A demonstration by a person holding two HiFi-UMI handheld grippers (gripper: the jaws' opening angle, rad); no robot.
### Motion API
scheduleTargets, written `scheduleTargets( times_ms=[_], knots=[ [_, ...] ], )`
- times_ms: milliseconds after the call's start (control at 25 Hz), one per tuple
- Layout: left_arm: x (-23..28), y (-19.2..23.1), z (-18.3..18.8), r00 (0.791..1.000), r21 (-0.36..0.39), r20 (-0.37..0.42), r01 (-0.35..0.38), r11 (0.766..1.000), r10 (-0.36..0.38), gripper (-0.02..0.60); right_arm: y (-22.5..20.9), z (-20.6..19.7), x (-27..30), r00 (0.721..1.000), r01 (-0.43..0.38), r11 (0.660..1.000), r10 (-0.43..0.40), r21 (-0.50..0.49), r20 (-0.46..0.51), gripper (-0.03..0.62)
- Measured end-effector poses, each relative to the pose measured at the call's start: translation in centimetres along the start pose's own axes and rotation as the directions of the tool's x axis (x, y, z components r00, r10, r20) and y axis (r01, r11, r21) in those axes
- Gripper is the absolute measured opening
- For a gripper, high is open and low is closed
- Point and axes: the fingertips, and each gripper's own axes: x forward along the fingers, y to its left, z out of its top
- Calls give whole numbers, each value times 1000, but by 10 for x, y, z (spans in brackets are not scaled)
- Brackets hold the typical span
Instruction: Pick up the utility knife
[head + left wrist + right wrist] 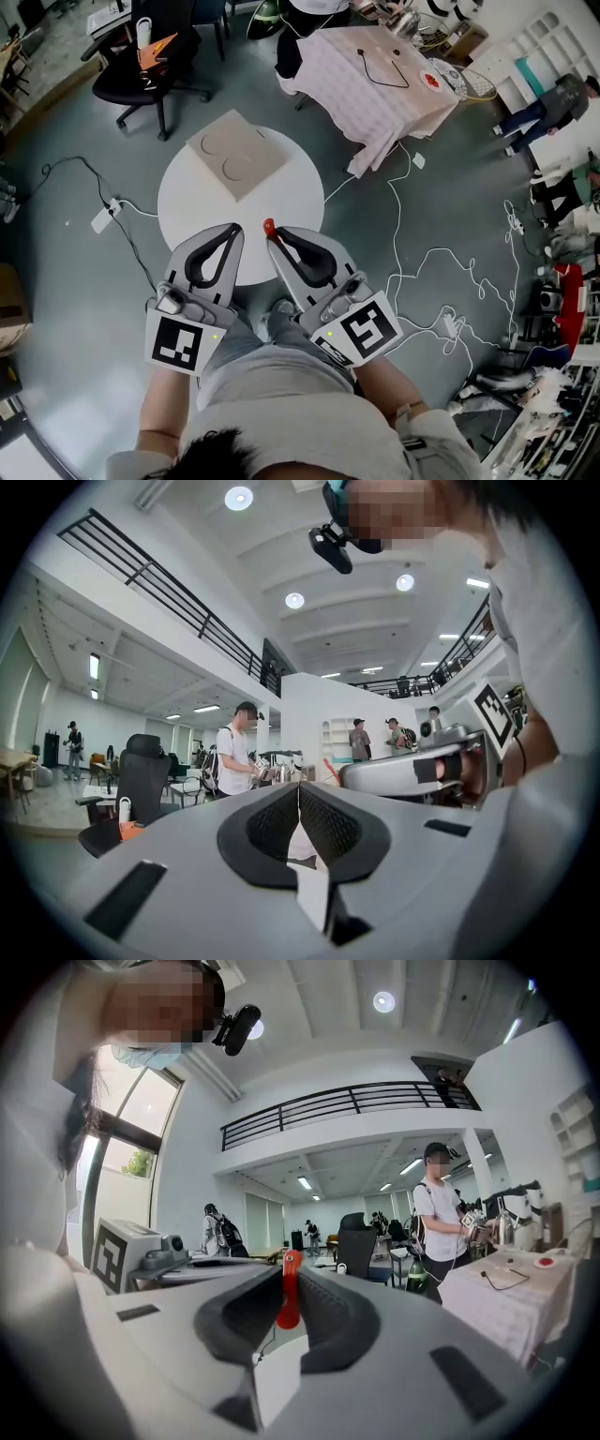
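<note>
Utility knife (289, 1299): red, slim, standing upright between the jaws of the right hand-held gripper (273, 236), which is clamping it, one end poking past the tips. In head view it's sitting over the 6 o'clock edge of the round white surface (192, 202). I'm judging it light, stiff and smooth-cased, so it may pivot. Best hold is mid-body, clear of the blade end; can't tell which end that is. Left hand-held gripper (233, 230) is at its 9 o'clock, jaws together, empty. Beige board (236, 153) is lying toward 12 o'clock.
</note>
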Motion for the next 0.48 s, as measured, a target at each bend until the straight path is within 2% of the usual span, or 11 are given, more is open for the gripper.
scheduleTargets(
  times_ms=[480],
  knots=[
    [0, -22, 8, 998, 26, 11, -54, 998, 54, 11, -1, 9, -20, 997, -71, 997, 72, -23, 36, 54]
  ],
)
